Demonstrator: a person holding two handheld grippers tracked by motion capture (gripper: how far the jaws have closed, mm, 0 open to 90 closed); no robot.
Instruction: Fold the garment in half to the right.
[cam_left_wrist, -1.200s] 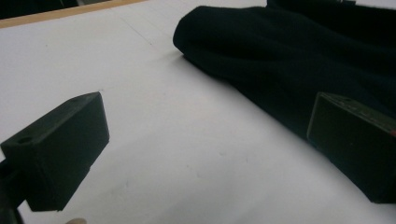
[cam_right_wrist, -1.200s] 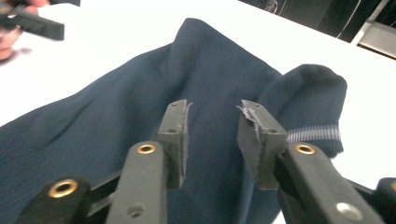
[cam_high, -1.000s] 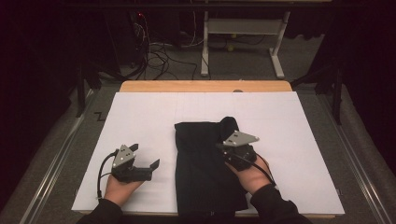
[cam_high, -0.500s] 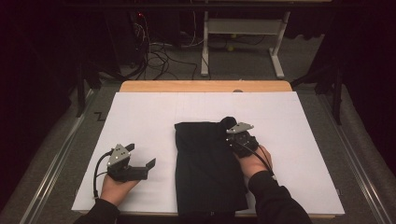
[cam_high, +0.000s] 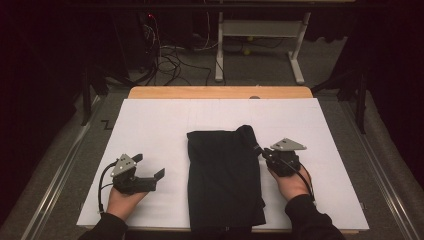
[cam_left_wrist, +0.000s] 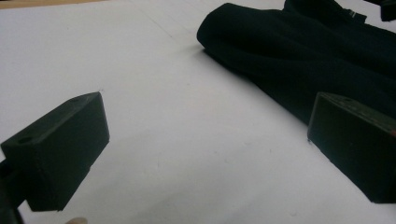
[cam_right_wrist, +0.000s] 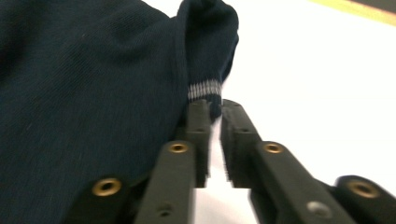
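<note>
No readable text (or label) appears anywhere.

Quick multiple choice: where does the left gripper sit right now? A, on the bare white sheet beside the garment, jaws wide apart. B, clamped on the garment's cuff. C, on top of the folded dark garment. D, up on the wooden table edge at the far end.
A: the left gripper rests over the white sheet, apart from the dark garment, with its jaws spread wide and nothing between them.
</note>
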